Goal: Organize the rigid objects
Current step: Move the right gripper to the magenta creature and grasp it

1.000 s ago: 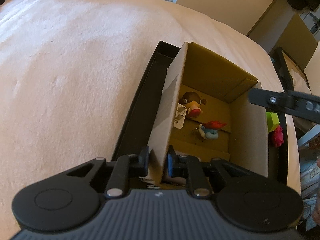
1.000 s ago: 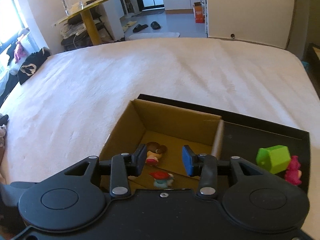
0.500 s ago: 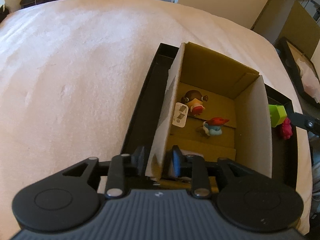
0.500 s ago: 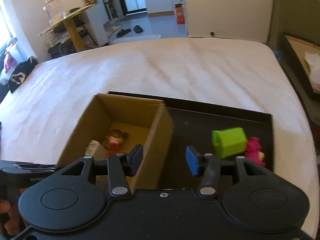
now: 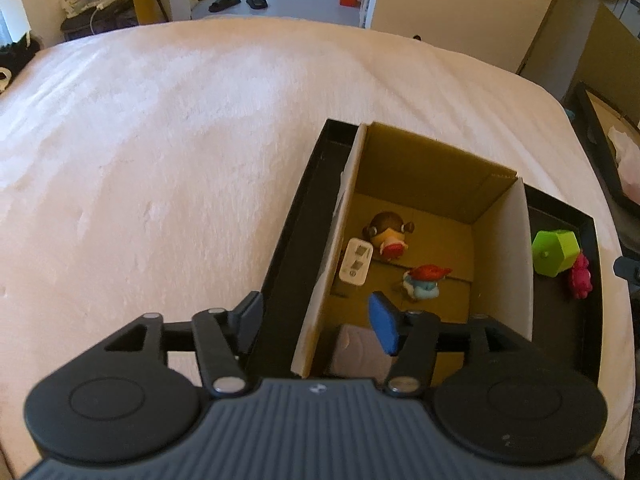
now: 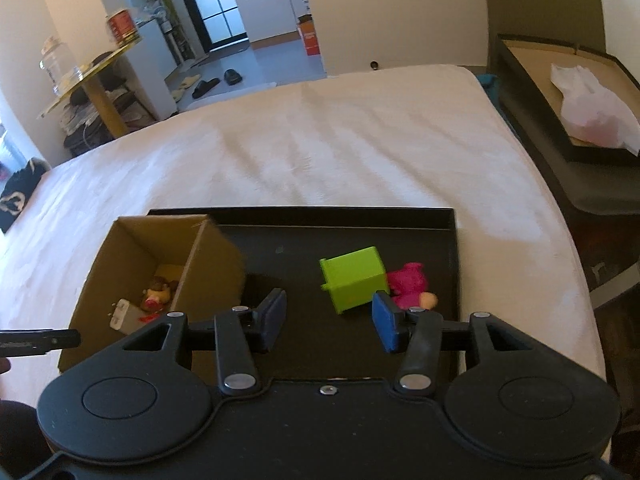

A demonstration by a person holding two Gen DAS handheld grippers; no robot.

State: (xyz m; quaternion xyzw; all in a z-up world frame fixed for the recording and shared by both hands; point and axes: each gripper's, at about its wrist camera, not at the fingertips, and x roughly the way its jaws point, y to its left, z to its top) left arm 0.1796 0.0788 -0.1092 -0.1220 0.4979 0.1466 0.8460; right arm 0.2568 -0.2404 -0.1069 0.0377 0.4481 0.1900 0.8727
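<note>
A cardboard box [image 5: 504,240] stands in a black tray [image 5: 288,232] on the bed. Inside lie a brown-haired figurine [image 5: 386,234], a red-capped blue figurine [image 5: 424,280], a white tag [image 5: 356,260] and a grey block [image 5: 360,350]. My left gripper [image 5: 316,326] is open, its jaws straddling the box's left wall near the front corner. A green block [image 6: 354,280] and a pink figurine [image 6: 408,284] lie on the tray [image 6: 288,240] to the right of the box [image 6: 212,264]. My right gripper [image 6: 326,318] is open, just in front of the green block.
The white bedspread [image 5: 160,140] surrounds the tray. A second dark tray with a plastic bag [image 6: 592,120] sits off the bed to the right. A side table with a jar [image 6: 60,68] and shoes on the floor stand beyond the bed.
My left gripper has opened and let go of the box's left wall. My right gripper has swung right from over the box to the green block and pink figurine, and opened wider.
</note>
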